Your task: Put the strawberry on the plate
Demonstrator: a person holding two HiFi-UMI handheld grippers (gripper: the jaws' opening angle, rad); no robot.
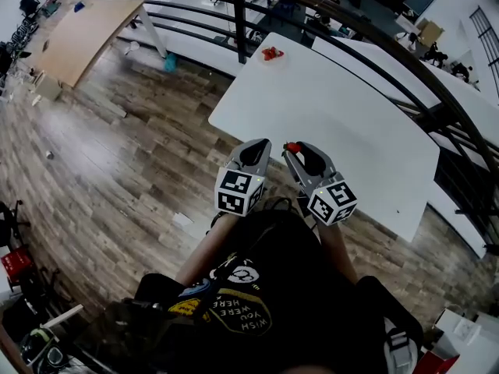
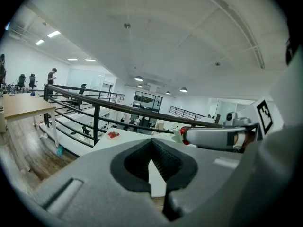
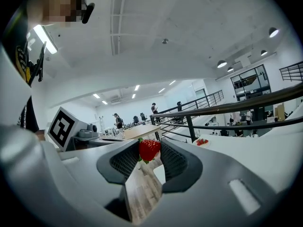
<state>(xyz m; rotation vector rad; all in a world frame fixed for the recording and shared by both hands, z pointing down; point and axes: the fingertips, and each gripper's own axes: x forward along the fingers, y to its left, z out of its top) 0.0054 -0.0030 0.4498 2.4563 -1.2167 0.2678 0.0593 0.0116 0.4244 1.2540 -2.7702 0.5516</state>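
Observation:
A red strawberry (image 3: 149, 150) with green leaves is pinched between the pads of my right gripper (image 3: 149, 153); in the head view this strawberry (image 1: 292, 147) shows at the tip of the right gripper (image 1: 294, 153), over the near edge of the white table (image 1: 343, 107). A small plate (image 1: 270, 54) holding a few red strawberries sits at the table's far corner, and the same plate (image 2: 112, 135) lies ahead to the left in the left gripper view. My left gripper (image 1: 260, 146) hovers beside the right one, jaws together with nothing between them.
A black metal railing (image 1: 242, 22) runs behind the table's far side. A wooden table (image 1: 86, 33) stands at the far left on the plank floor (image 1: 117, 178). More white tables (image 1: 437, 76) lie beyond the railing. People stand far off in the right gripper view.

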